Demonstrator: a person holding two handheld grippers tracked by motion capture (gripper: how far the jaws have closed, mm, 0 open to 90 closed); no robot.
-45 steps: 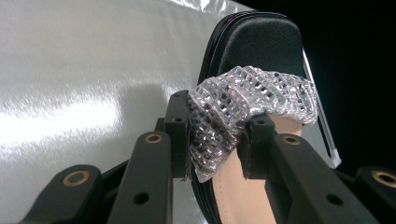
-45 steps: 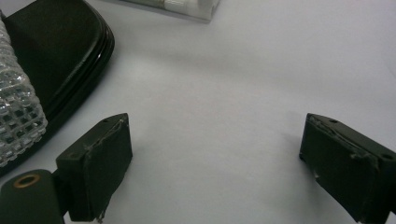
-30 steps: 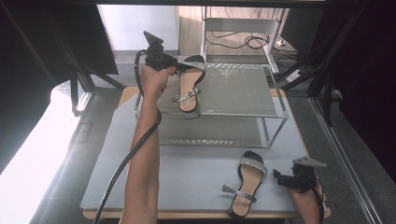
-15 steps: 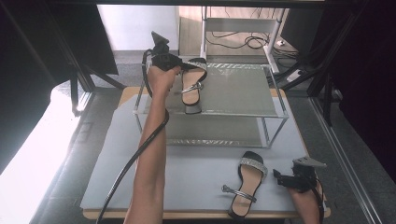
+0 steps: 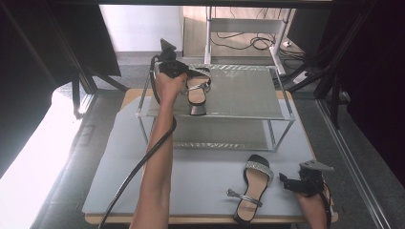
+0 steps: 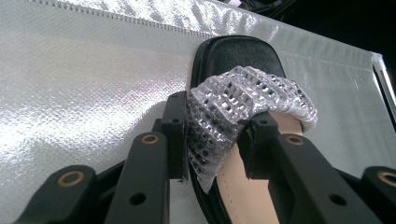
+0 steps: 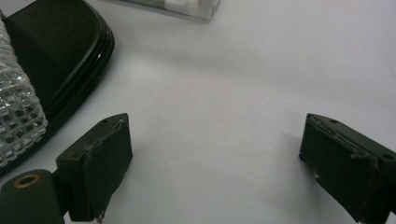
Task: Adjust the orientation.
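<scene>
The top shelf (image 5: 239,90) of the rack (image 5: 282,124) lies bare across its middle and right, open from above; one sandal (image 5: 197,90) sits at its left end, with the left gripper (image 5: 184,76) clamped on its strap and the forearm (image 5: 160,152) stretched over the mat (image 5: 200,181) in front. The lower shelf (image 5: 219,138) is roofed by the top shelf and hemmed by the rack's thin legs, so it opens from the front or sides. A second sandal (image 5: 252,188) lies on the mat beside the right gripper (image 5: 291,183), whose wide-apart jaws hold nothing. The mat's left half is bare.
</scene>
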